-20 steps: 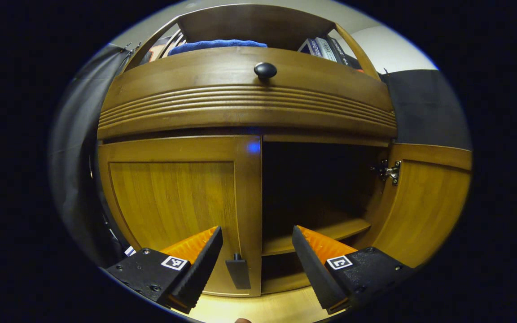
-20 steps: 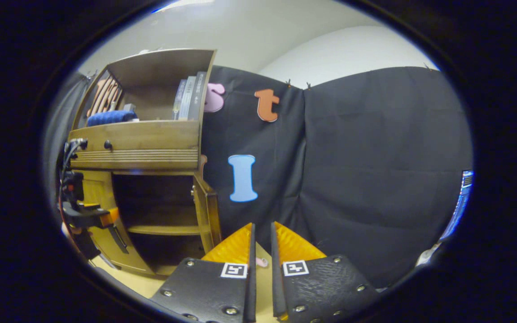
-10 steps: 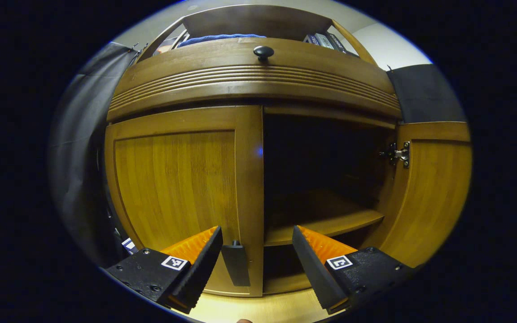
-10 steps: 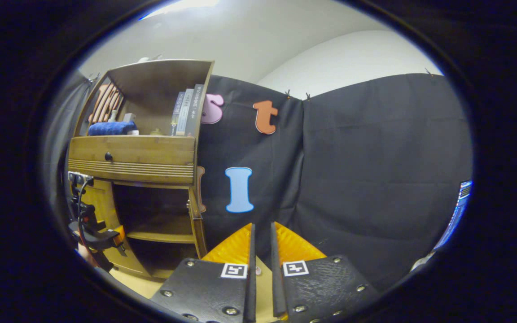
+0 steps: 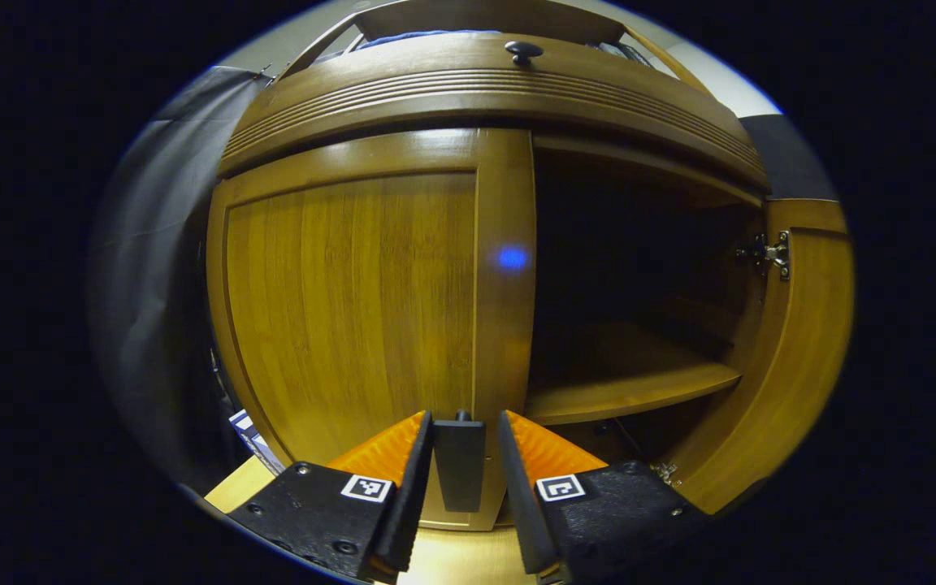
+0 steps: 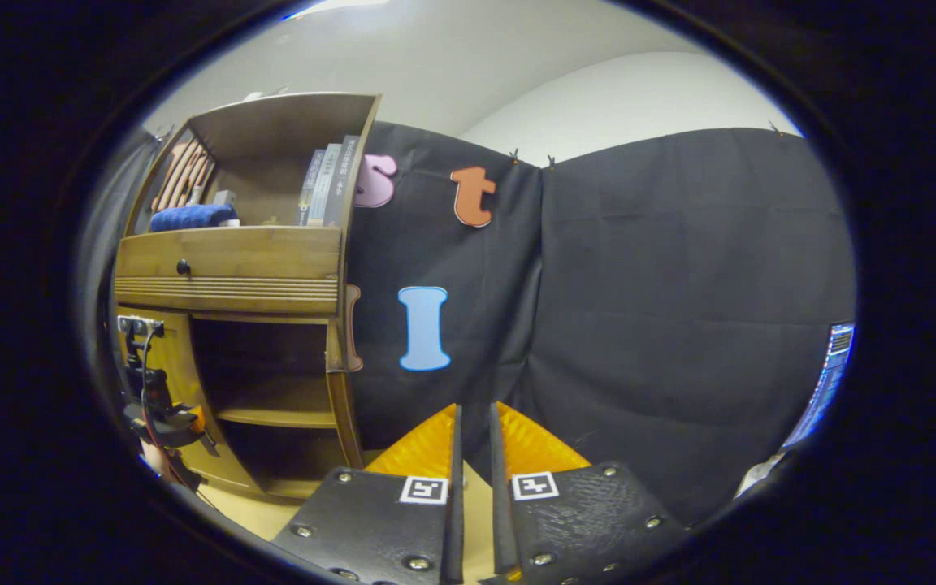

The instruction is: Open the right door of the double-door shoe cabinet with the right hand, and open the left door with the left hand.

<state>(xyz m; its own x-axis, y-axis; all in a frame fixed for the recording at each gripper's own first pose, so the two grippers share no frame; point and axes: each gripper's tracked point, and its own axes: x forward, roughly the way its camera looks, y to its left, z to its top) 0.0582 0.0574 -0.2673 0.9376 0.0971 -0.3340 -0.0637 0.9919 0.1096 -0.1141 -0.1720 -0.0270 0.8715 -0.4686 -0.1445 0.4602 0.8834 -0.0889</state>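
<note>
Wooden cabinet [image 5: 370, 284]: left hand-held gripper [image 5: 460, 463] straddles handle [image 5: 459, 463]; right one [image 6: 472, 471] nearly closed.

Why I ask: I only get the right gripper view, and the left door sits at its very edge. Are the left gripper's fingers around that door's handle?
Observer: Yes. In the left gripper view, the left gripper has one finger on each side of the dark handle, which is low on the left door.
Operator: Is it clamped on the handle?
Observer: I cannot tell. The fingers sit very close to it, with a sliver of gap on one side.
Operator: Is that door open at all?
Observer: No. Seen head-on, it lies flat and closed, with its free edge straight against the dark opening.
</note>
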